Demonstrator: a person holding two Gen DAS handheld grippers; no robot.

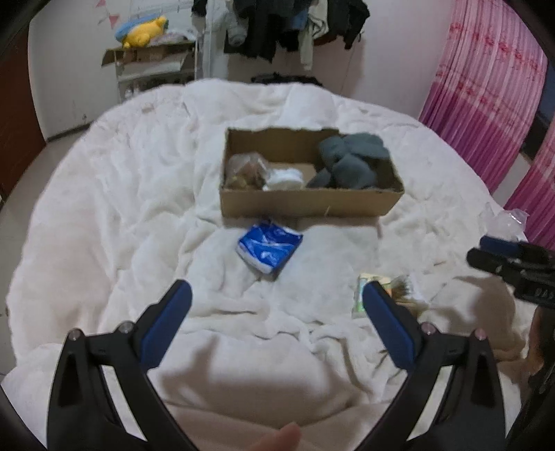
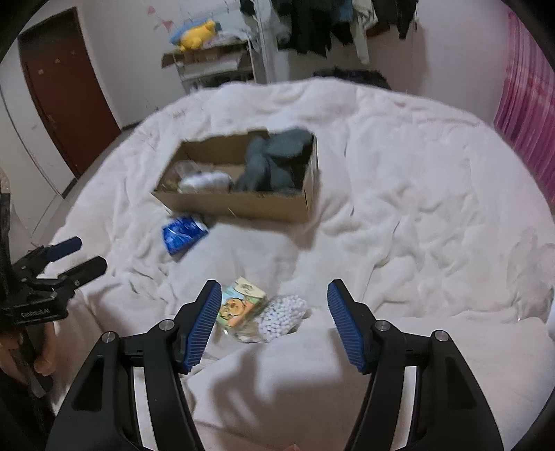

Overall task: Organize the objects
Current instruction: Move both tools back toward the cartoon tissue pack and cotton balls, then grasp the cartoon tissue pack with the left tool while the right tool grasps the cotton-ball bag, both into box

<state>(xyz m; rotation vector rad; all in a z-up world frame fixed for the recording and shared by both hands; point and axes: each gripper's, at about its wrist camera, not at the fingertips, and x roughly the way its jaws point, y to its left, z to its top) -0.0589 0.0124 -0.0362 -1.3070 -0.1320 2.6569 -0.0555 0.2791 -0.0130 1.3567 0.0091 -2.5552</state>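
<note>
A cardboard box (image 1: pixel 305 203) (image 2: pixel 242 204) sits on the white blanket, holding grey cloth (image 1: pixel 350 159) (image 2: pixel 274 159), a clear bag (image 1: pixel 246 170) and a white item (image 1: pixel 284 177). A blue tissue pack (image 1: pixel 269 248) (image 2: pixel 184 234) lies just in front of it. My left gripper (image 1: pixel 277 291) hovers open above the blanket, short of the pack. A clear packet with a picture card and white beads (image 2: pixel 260 310) (image 1: pixel 392 291) lies between the fingers of my right gripper (image 2: pixel 274 295), which is open and not touching it.
The white blanket (image 1: pixel 114 194) (image 2: pixel 416 194) covers a bed. A crinkled clear plastic bag (image 1: pixel 506 222) (image 2: pixel 534 270) lies at its right side. Behind stand a shelf with a yellow plush toy (image 1: pixel 144 31), hanging clothes (image 1: pixel 277 27), a pink curtain (image 1: pixel 485 97) and a brown door (image 2: pixel 69 90).
</note>
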